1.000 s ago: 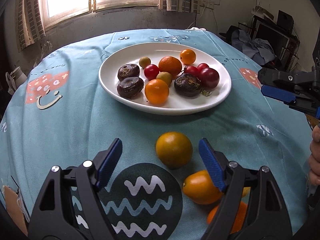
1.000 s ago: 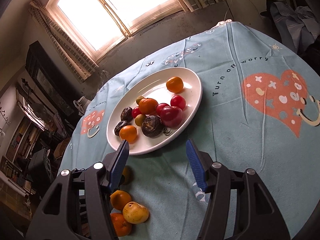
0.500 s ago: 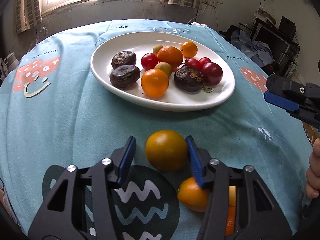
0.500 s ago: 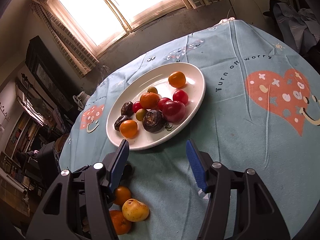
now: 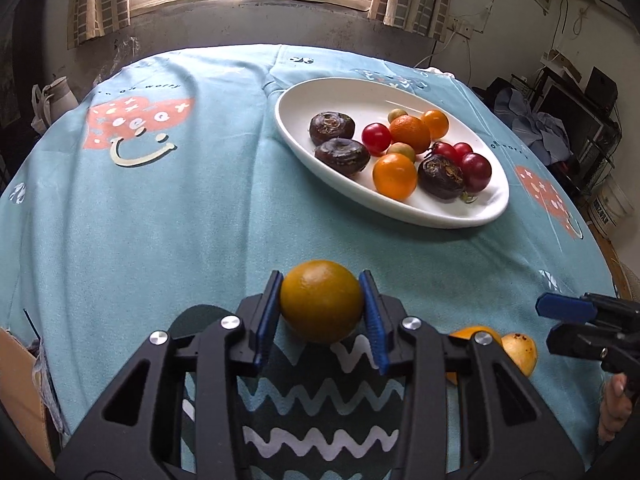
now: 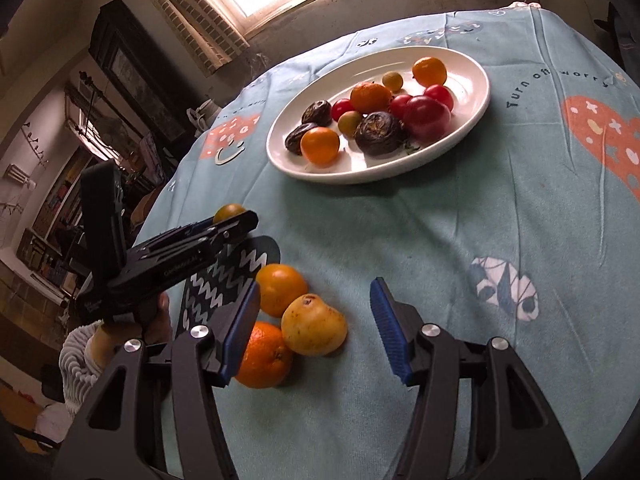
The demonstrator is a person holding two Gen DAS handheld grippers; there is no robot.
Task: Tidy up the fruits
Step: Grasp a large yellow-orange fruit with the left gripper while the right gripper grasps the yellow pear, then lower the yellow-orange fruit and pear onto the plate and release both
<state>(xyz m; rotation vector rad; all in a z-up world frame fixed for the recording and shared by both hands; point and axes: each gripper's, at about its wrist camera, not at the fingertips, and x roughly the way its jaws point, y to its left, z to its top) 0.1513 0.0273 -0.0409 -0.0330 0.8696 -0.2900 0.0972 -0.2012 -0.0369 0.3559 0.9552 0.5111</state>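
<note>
We have the left claw (image 5: 321, 306) closed on the greenish-orange citrus (image 5: 321, 301), both blue pads pressed against its widest part, low over the table (image 5: 160, 216) near the dark wavy patch of the cloth. Whether the fruit is lifted clear or resting on the cloth we cannot quite tell from this angle. We judge it firm and fairly heavy for its size, with a smooth rind that could roll or squirt forward if pinched off-centre — so the hold across the middle looks right, and a moderate squeeze should do.

Our right claw (image 6: 316, 330) is spread wide and empty, hovering above the loose cluster: the yellow pear-like fruit (image 6: 314, 330) lies between its fingers, touching two oranges (image 6: 280, 289) beside it. That yellow one looks softer and bruisable — we would take it gently at its broad belly.

The white plate (image 5: 400, 88), well apart toward the window, already carries many fruits.
</note>
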